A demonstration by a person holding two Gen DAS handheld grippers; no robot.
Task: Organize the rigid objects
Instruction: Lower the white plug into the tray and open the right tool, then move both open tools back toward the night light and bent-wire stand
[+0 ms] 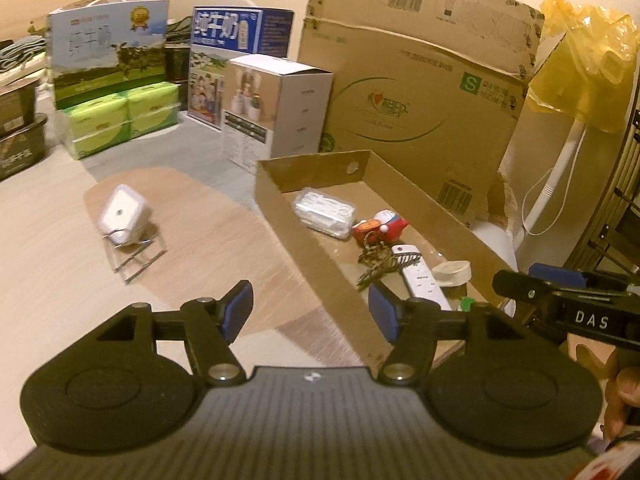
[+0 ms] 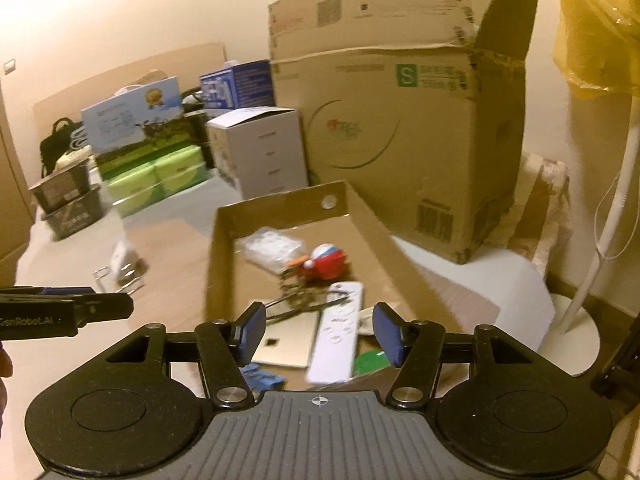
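A shallow cardboard tray (image 1: 308, 240) (image 2: 214, 264) holds a clear plastic box (image 1: 325, 212) (image 2: 269, 249), a red and white toy (image 1: 382, 224) (image 2: 326, 262), a bunch of keys (image 1: 374, 264), a white remote (image 1: 425, 280) (image 2: 338, 332), a gold flat device (image 2: 286, 344) and a green piece (image 2: 370, 362). Left of the tray, a white block on a wire stand (image 1: 126, 224) (image 2: 122, 264) rests on the table. My left gripper (image 1: 312, 308) stands open and holds nothing, above the tray's near wall. My right gripper (image 2: 320, 332) is open over the remote, apart from it; it also shows in the left wrist view (image 1: 560, 300).
A big cardboard carton (image 1: 420, 92) (image 2: 396, 128) stands behind the tray. A white box (image 1: 276, 108), milk cartons (image 1: 108, 44) and green tissue packs (image 1: 120, 120) line the back. A white fan pole (image 1: 552, 176) with a yellow bag (image 1: 588, 60) is at the right.
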